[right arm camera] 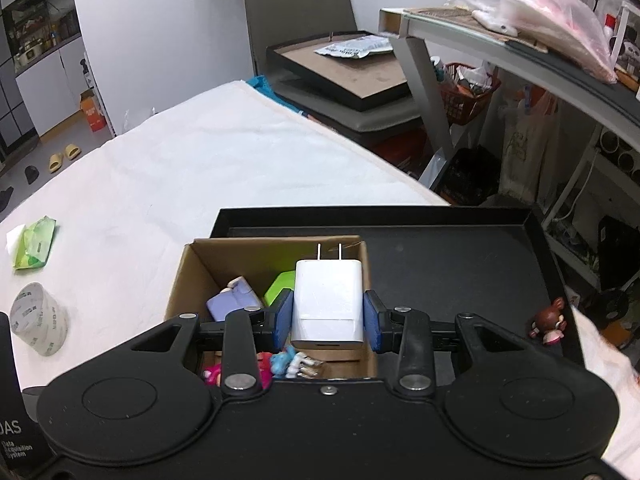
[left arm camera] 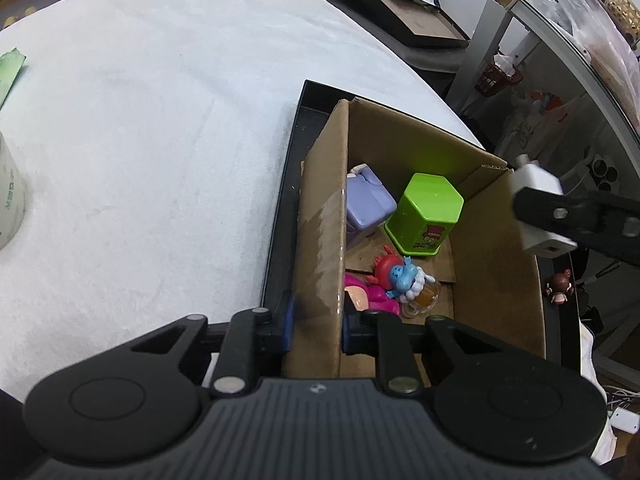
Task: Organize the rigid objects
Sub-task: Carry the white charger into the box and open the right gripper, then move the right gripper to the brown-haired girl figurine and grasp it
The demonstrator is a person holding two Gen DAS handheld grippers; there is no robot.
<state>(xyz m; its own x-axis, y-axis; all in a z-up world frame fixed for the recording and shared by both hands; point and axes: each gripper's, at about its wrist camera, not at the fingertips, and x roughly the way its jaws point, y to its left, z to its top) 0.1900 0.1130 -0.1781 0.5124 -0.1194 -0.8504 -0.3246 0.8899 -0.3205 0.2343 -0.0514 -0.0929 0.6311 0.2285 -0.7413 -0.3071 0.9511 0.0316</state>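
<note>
Both tongs closed | L (left arm camera: 316,320) on box wall (left arm camera: 320,240) | R (right arm camera: 327,316) on charger (right arm camera: 328,304), prob. above box

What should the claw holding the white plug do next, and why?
Probably lower the plug into the box and open. The right claw grips it above the box, the left claw clamps the box wall, and toys already lie inside.

White cloth-covered table (right arm camera: 208,168) ahead-left. Grey upholstered chair (right arm camera: 298,20) straight ahead against pale wall (right arm camera: 160,32). Grey metal shelf rack (right arm camera: 500,64) to the right, cluttered. Wood-tone floor (right arm camera: 60,136) far left.
</note>
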